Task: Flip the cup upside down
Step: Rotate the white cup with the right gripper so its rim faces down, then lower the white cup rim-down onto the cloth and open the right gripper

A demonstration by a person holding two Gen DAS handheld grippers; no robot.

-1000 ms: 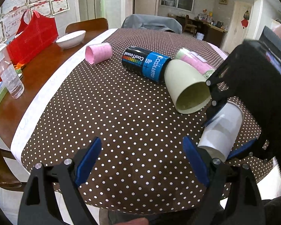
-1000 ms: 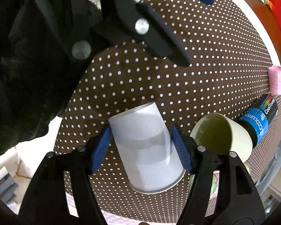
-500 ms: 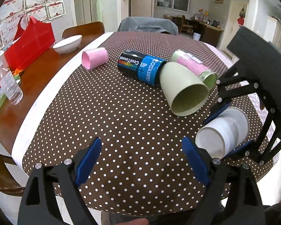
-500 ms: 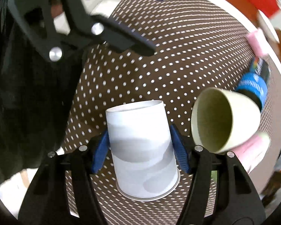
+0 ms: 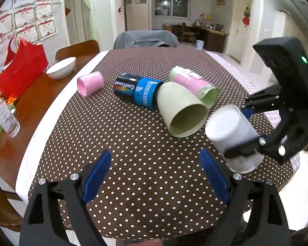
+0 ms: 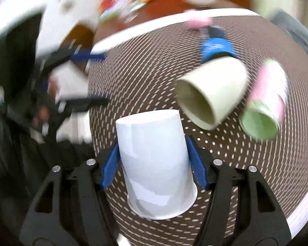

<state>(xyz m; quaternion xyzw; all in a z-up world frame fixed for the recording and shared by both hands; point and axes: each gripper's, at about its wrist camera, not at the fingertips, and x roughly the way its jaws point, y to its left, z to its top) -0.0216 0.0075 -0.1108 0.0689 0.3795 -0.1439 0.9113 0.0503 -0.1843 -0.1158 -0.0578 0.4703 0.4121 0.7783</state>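
My right gripper point(image 6: 153, 162) is shut on a white paper cup point(image 6: 154, 160), its blue pads on both sides of the cup. The cup's closed base points away from the camera and its rim is toward it. In the left wrist view the same cup point(image 5: 230, 133) is held tilted above the right side of the dotted tablecloth point(image 5: 123, 143), base up-left, rim down-right, with the right gripper point(image 5: 248, 131) around it. My left gripper point(image 5: 154, 172) is open and empty over the near table edge.
A pale green cup point(image 5: 180, 110) lies on its side mid-table, next to a blue-black can point(image 5: 137, 90), a pink-and-green cup point(image 5: 193, 86) and a pink cup point(image 5: 90, 83). A white bowl point(image 5: 61, 67), red bag point(image 5: 20, 67) and bottle point(image 5: 6, 116) stand at the left.
The right gripper has rotated with the white cup, turning it from lying on its side to base-up and tilted, and lifted it. The left gripper has stayed open and tilted back slightly.
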